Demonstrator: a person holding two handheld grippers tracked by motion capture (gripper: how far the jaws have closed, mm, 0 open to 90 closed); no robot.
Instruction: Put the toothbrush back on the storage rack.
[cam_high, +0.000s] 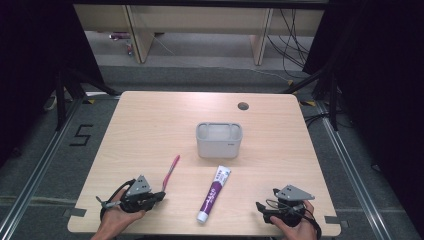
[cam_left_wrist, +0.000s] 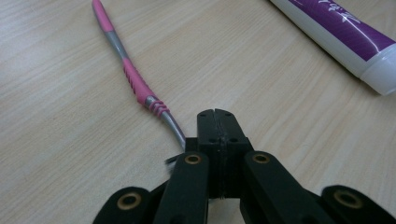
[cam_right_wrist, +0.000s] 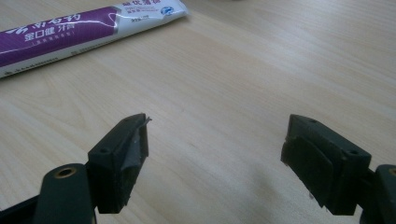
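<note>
Jaws pressed together on nothing, the left hand-held gripper (cam_left_wrist: 217, 114) rests low over the pale wooden counter (cam_high: 150, 120), the slim pink-and-grey plastic toothbrush (cam_left_wrist: 135, 84) lying just beside its tip. The right hand-held gripper (cam_right_wrist: 215, 140) stands wide open, with the purple-and-white toothpaste tube (cam_right_wrist: 79, 30) lying well ahead of it.

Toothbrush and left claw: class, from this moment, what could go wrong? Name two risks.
1. The left claw is shut right beside the end of the pink toothbrush, not visibly around it; lifting now might leave the brush on the table.
2. Opening there could nudge the thin handle sideways, toward the toothpaste tube lying close by.
</note>
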